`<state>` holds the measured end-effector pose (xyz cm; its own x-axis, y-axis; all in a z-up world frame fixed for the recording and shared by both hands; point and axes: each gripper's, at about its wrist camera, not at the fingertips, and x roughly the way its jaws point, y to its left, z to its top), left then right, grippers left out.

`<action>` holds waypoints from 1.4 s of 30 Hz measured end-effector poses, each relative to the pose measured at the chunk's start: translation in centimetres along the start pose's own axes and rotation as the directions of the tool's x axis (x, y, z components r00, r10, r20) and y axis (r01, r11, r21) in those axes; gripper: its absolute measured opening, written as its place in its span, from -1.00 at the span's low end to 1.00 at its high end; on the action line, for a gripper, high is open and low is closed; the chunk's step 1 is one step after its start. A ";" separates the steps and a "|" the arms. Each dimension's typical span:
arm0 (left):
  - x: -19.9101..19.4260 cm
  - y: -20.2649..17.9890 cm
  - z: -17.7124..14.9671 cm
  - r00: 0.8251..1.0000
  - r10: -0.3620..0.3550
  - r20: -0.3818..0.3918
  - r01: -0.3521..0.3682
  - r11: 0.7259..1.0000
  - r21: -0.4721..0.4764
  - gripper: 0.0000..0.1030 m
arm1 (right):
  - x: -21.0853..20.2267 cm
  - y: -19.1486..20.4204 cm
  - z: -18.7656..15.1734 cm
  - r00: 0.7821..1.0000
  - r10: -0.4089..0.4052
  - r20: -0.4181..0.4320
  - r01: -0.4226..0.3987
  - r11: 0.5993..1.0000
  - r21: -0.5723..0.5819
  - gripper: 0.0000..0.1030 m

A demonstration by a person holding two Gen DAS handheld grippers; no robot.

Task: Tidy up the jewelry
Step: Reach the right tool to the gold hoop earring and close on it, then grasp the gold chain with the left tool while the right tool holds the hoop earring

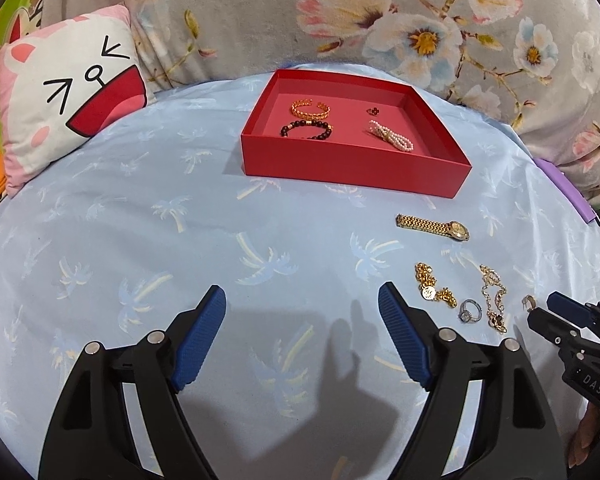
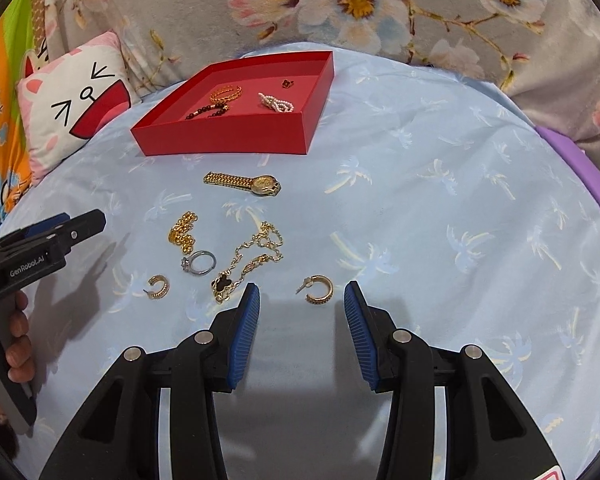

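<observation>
The right tongs [image 2: 302,304] hang half-open, empty, before a gold hoop earring [image 2: 319,289] on the bed. Left tongs [image 1: 302,320] gape wide, empty. Next, I'd say: pinch it, carry it to the red box [image 2: 228,134].

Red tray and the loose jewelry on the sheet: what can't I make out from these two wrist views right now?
- Beaded bracelet: right wrist view, near part hidden by the red tray front wall.
- Dark clover piece: both views, too small to identify.
- Gold hoop earring: left wrist view, partly covered by the right tool.
- Watch dial: too small to read.
</observation>
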<state>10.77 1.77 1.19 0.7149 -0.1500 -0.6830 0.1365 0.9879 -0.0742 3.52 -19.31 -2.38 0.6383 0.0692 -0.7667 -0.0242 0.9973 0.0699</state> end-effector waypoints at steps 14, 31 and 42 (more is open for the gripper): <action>-0.2 -0.8 -0.2 1.000 0.005 0.005 -0.006 0.999 0.042 0.48 | 1.7 0.2 0.7 0.998 -0.032 -0.048 0.034 0.999 0.037 -0.59; 0.1 -1.3 -0.4 0.999 -0.026 -0.023 0.027 0.998 0.049 0.48 | 0.3 -0.5 0.5 0.999 -0.038 -0.016 0.039 0.998 0.058 -0.65; 1.5 -5.0 -0.3 0.994 -0.063 -0.087 0.073 0.991 0.111 0.48 | -1.3 -0.9 0.6 1.000 -0.018 0.018 0.017 0.998 0.065 -0.65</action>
<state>10.97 -3.37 0.36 0.6425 -0.2083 -0.7374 0.2634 0.9637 -0.0427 3.21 -20.33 -1.09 0.6520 0.0504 -0.7565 0.0369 0.9945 0.0980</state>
